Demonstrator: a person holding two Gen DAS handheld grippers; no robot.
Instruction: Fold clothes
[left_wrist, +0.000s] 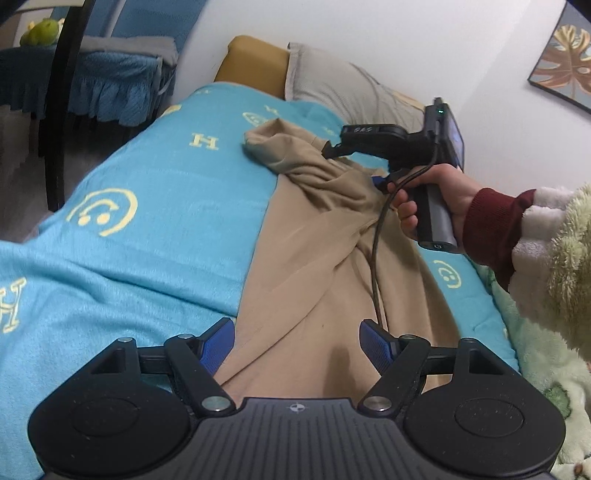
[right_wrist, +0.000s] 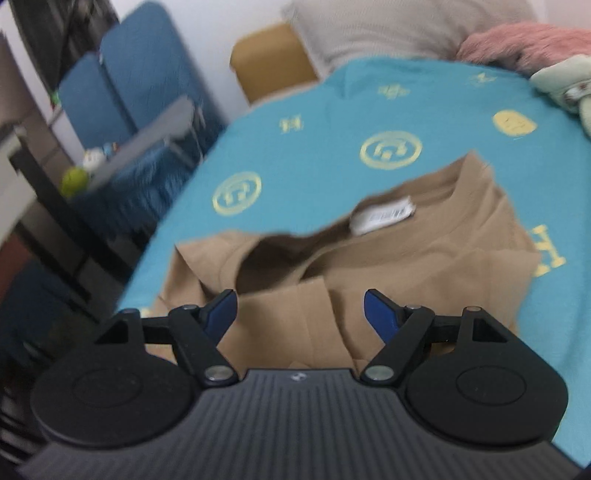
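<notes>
Left wrist view: left gripper (left_wrist: 297, 339) wide open, empty, over the shirt (left_wrist: 332, 236) lying bunched on the blanket (left_wrist: 166, 177).

Right wrist view: right gripper (right_wrist: 300, 314) wide open, empty, near the collar (right_wrist: 424, 199). Likely mid-fold; a fresh grasp seems due.

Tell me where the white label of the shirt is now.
In the right wrist view the white label sits inside the collar of the tan shirt, above and ahead of the open right gripper, near a yellow smiley on the blue blanket.
</notes>
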